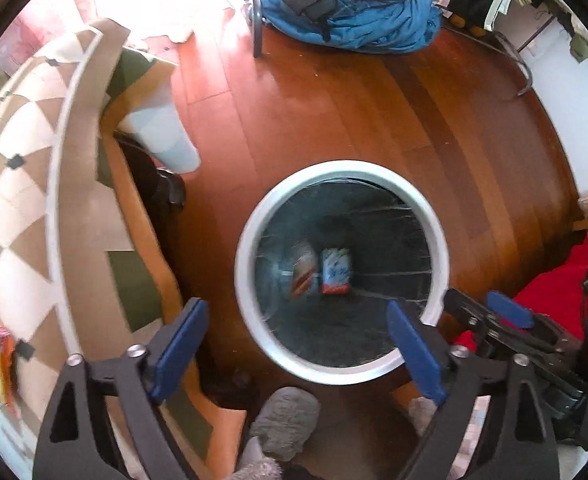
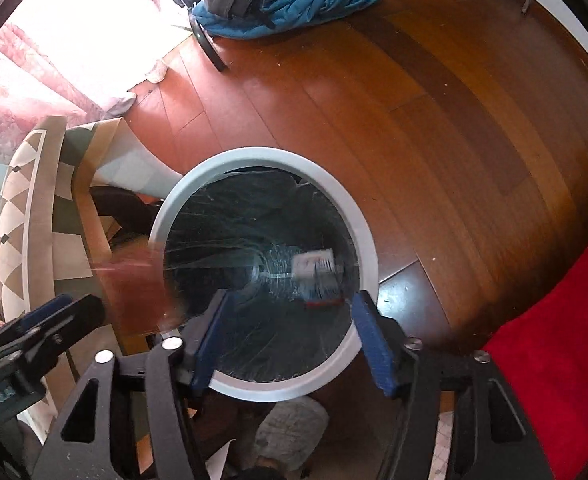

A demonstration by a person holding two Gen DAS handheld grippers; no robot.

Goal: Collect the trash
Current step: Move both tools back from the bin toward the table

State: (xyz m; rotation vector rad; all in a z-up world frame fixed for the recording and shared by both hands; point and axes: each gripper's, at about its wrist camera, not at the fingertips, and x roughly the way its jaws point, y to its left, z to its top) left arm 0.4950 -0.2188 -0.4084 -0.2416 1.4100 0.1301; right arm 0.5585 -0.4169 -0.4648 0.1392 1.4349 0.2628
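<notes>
Now both pairs of jaws stand spread with nothing between the pads. The left gripper (image 1: 298, 348) hangs over the near rim of the bin (image 1: 250, 216), and the right gripper (image 2: 290, 340) hangs over that same near rim, a little to the side. Two packets lie at the bottom of the bin: a blue and white one (image 1: 336, 272) and a paler one with red print (image 1: 304, 272) touching it. In the right view a reddish blur (image 2: 134, 288) shows at the bin's left rim; it may be trash falling, but the smear is too strong to tell.

The step in hand looks like the drop. To do it well, keep each gripper inside the rim's circle until the trash is clear of the pads, and do not brush the black liner (image 1: 394, 216).

Both grippers point almost straight down into the bin, the right one tipped slightly. A grey slipper (image 1: 290, 420) stands just beside the bin's near side.
</notes>
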